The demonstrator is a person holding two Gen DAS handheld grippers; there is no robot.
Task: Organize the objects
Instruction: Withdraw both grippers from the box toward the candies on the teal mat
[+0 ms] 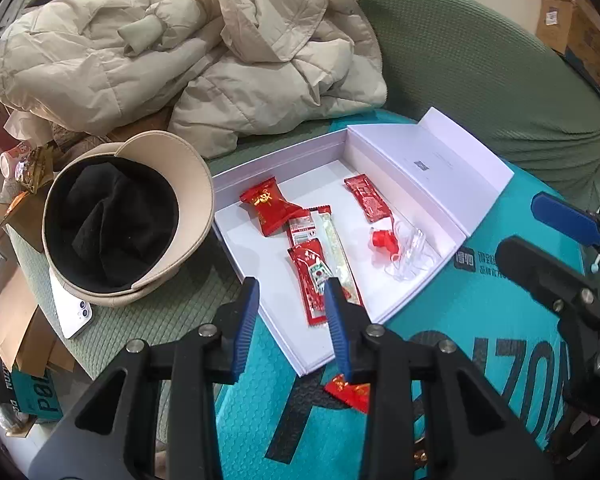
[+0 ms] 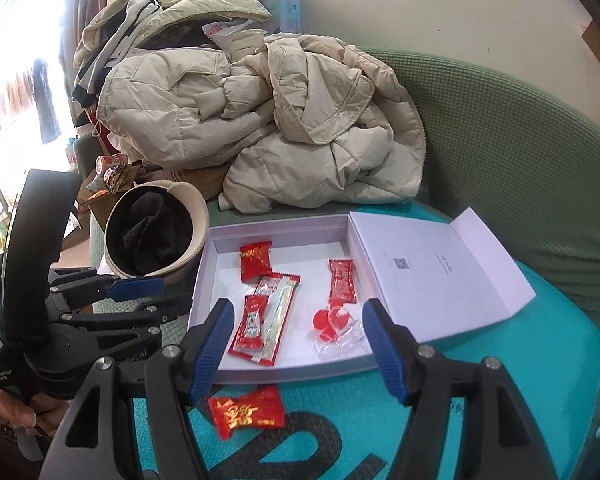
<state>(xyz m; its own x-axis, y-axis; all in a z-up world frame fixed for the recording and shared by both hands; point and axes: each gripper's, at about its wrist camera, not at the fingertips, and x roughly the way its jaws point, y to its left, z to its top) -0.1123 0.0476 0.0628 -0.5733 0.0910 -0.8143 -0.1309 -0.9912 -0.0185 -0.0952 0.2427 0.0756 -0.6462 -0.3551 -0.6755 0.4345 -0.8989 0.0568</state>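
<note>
A white box [image 2: 284, 368] lies open on a teal padded mailer [image 2: 480, 420] spread over a green sofa [image 2: 520, 152], its lid [image 2: 432, 276] folded back on the far right; inside the box are one red candy packet [image 2: 255, 266], three flat red sachets, one pale stick packet [image 2: 278, 316] partly under them, and a red-and-clear plastic piece [image 2: 332, 322] hard to identify; a second red candy [image 2: 246, 412] sits outside on the mailer, just at the box's near edge, half hidden by a finger in the left view; the left tongs [image 1: 292, 312] stand apart over the box's near side, empty; the right tongs [image 2: 300, 344] gape wide above that edge, empty; left of the box, a beige hat [image 1: 128, 216] covers part of a white phone [image 1: 74, 312]; behind it, a cream jacket [image 1: 220, 40] is heaped.
</note>
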